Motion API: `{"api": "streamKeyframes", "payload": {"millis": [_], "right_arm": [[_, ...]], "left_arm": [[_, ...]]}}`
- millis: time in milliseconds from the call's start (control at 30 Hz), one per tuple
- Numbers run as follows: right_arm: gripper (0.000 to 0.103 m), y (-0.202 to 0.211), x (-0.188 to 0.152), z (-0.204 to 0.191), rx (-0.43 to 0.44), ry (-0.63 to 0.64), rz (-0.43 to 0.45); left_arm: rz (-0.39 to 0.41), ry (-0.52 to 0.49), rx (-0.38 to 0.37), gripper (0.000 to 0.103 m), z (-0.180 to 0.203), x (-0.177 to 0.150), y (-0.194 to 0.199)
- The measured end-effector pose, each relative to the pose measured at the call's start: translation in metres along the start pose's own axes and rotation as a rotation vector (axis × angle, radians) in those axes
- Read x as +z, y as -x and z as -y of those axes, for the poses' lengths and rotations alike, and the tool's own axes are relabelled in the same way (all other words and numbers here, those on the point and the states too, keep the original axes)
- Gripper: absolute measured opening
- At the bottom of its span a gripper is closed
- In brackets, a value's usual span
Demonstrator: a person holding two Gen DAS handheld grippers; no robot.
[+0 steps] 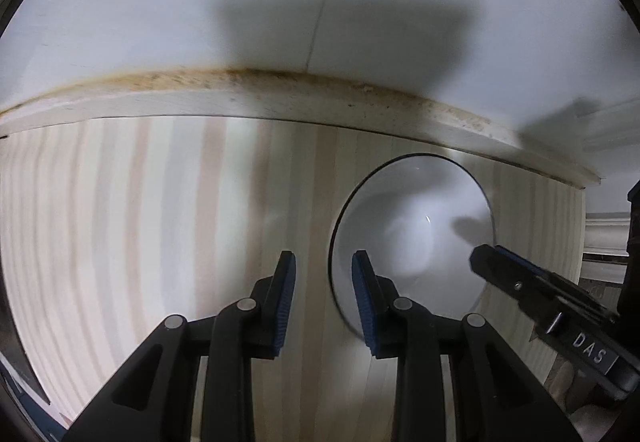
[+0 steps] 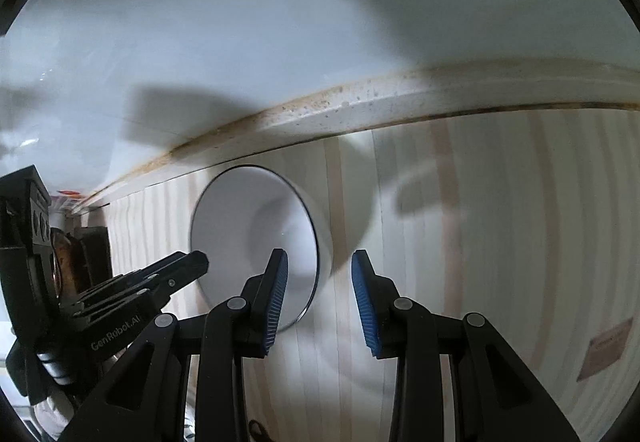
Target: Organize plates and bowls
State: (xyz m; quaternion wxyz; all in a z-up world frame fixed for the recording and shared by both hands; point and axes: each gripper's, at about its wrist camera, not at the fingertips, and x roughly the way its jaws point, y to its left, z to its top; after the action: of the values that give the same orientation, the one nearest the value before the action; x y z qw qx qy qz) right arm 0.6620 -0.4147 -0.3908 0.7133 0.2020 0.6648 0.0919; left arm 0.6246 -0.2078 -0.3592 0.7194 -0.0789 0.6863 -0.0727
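White bowl (image 1: 412,238) on wooden table (image 1: 160,222), between left tongs (image 1: 324,298) and right tongs (image 2: 320,298), both agape, empty.

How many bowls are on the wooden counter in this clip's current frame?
1. A single white bowl sits upright on the wooden counter near the back ledge, between the open left claw and open right claw. Others may lie outside both views.

A white bowl (image 1: 412,234) (image 2: 256,238) with a thin dark rim is sitting upright on pale striped wood. It is lying near the back edge.
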Motion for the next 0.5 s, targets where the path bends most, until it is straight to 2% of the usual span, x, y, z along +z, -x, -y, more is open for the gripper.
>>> {"api": "streamKeyframes", "payload": {"millis": [67,100,133,167,267,500], "right_arm": [[0.035,-0.009,0.003,0.002,0.006,-0.003,-0.016],[0.029,-0.012,0.004,0.003,0.0,-0.002,-0.014],[0.016,-0.012,0.003,0.004,-0.005,0.005,-0.011],[0.013,-0.014,0.003,0.004,-0.011,0.018,-0.009],[0.011,-0.016,0.001,-0.002,-0.031,0.044,-0.002],[0.011,-0.019,-0.005,-0.009,-0.051,0.063,-0.008]], "left_arm": [[0.001,-0.004,-0.008,0.025,0.003,0.001,-0.005],[0.004,-0.01,-0.01,0.019,0.004,0.001,-0.007],[0.004,-0.017,-0.017,0.016,0.006,0.001,-0.01],[0.004,-0.023,-0.016,0.016,0.007,0.0,-0.011],[0.023,-0.037,0.008,0.015,0.012,-0.005,-0.01],[0.026,-0.036,0.008,0.015,0.009,-0.011,-0.005]]}}
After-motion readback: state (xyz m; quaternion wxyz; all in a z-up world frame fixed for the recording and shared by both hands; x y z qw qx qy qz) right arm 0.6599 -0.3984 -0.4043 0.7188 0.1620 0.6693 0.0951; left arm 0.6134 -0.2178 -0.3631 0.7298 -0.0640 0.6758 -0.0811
